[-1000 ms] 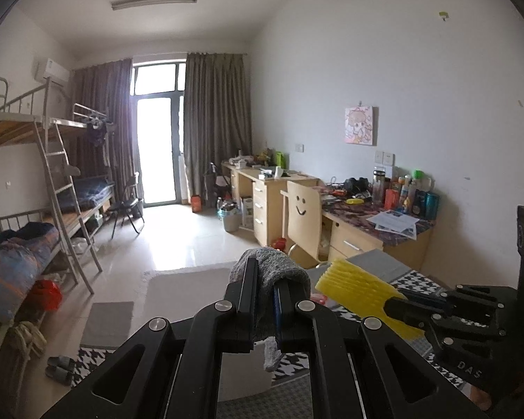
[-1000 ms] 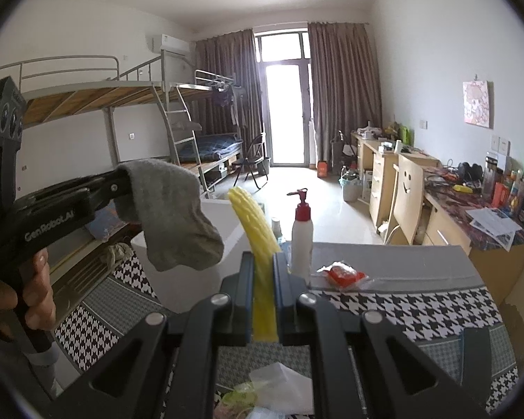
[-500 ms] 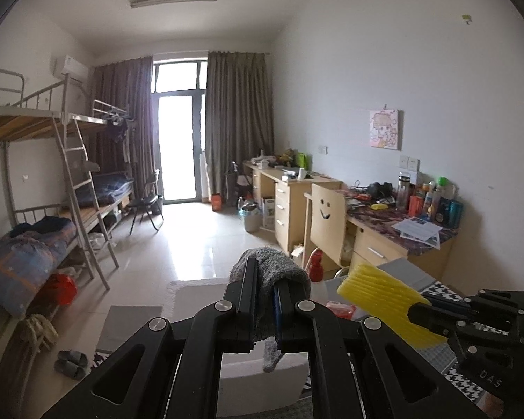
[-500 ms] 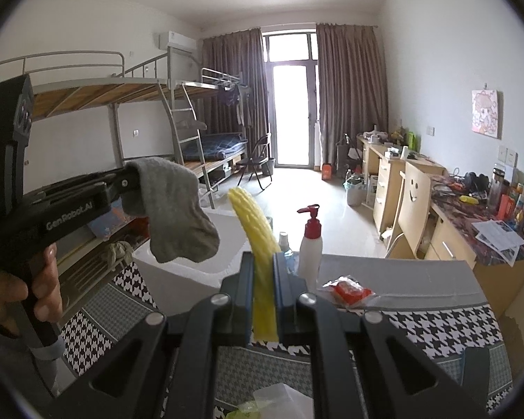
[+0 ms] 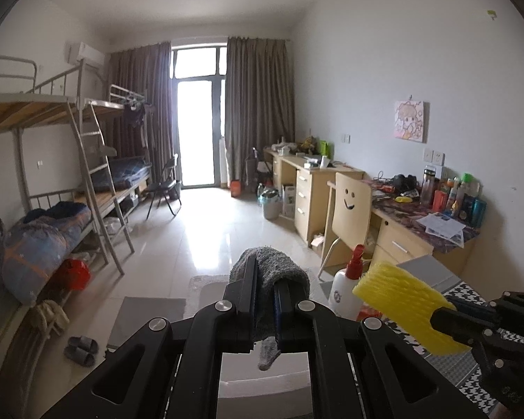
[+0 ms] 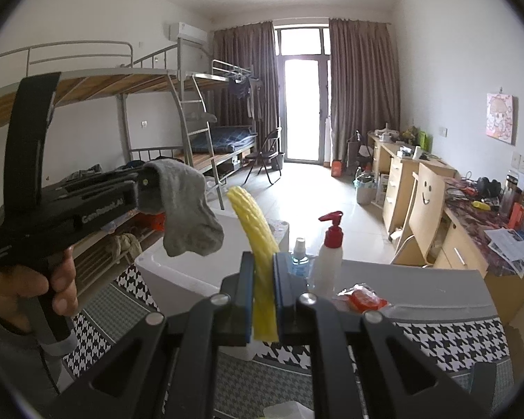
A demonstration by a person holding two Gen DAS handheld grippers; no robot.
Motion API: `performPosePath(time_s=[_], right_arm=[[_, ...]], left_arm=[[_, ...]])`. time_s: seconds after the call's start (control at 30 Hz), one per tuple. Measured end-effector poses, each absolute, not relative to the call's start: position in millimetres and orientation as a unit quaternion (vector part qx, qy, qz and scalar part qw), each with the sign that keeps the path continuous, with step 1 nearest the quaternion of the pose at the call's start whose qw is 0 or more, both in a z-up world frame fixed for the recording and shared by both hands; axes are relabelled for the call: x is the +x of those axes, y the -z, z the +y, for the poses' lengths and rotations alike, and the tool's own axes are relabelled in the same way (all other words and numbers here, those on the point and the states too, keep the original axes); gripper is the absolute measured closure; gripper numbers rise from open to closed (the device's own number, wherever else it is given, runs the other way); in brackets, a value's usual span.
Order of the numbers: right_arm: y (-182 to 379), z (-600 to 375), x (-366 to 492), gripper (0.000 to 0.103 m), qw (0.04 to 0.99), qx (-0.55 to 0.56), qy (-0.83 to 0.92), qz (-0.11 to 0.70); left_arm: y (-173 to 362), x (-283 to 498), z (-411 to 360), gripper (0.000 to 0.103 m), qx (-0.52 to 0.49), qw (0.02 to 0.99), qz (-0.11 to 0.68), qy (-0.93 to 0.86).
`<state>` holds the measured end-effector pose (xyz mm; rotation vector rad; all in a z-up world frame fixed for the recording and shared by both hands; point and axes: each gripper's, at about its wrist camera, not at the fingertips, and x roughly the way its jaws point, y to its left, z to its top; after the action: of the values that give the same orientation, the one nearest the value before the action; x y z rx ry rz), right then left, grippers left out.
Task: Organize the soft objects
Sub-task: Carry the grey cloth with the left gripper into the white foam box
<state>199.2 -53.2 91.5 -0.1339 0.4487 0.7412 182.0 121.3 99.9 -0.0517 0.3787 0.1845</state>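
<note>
My left gripper point(image 5: 264, 281) is shut on a grey sock point(image 5: 272, 270), which drapes over the fingertips. In the right wrist view this left gripper point(image 6: 146, 188) hangs at the left in a person's hand, and the sock point(image 6: 188, 213) dangles above the near corner of a white bin point(image 6: 178, 276). My right gripper point(image 6: 263, 279) is shut on a yellow foam net sleeve point(image 6: 251, 220) that sticks up and forward. The left wrist view shows the sleeve point(image 5: 401, 300) at the right, pinched in the right gripper point(image 5: 442, 317), with the bin point(image 5: 265, 394) below my left fingers.
A red-topped pump bottle point(image 6: 328, 255), a small blue bottle point(image 6: 299, 260) and a red packet point(image 6: 365, 300) stand on the houndstooth tablecloth point(image 6: 436, 338) beyond the bin. Bunk beds point(image 6: 199, 132) line the left wall, desks and a smiley chair point(image 6: 424, 202) the right.
Both grippers have moved forward over the table with their loads. The bin and bottles now sit closer and lower in the views. Both grips are unchanged.
</note>
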Motion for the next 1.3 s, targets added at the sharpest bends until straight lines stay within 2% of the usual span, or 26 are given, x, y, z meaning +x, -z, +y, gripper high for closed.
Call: performPosePath(time_s=[0.67,0.73,0.77,0.8,0.87,1.23,1.3], right_arm=[[-90.2,-31.8,219.5,0.090,0.901,-0.081,-0.353,0.239],[-89.1,-29.9,220.2,0.090,0.901,-0.085,-0.352,0.240],[-88.3,-29.4,221.1,0.090,0.901,-0.086,-0.352,0.240],[-87.9,-28.9,221.8,0.090,0.900,-0.086,-0.353,0.241],[-87.8,-28.5,222.3,0.090,0.900,-0.086,-0.352,0.241],[-85.2,-19.6,229.2,0.090,0.897,-0.088,-0.353,0.249],[-85.1,-17.4,230.5,0.090,0.896,-0.087,-0.356,0.250]], left_arm=[[-58.8,234.0,144.1,0.094,-0.043,0.952,0.291,-0.088],[-54.6,235.4,147.5,0.088,-0.044,0.947,0.305,-0.089],[-53.6,235.6,148.7,0.071,-0.046,0.947,0.306,-0.089],[-52.8,234.7,150.0,0.045,-0.047,0.946,0.308,-0.090],[-53.4,230.3,152.2,0.020,-0.056,0.948,0.300,-0.092],[-59.8,219.0,157.0,0.015,-0.056,0.952,0.281,-0.107],[-62.2,214.5,158.9,0.011,-0.057,0.954,0.274,-0.108]])
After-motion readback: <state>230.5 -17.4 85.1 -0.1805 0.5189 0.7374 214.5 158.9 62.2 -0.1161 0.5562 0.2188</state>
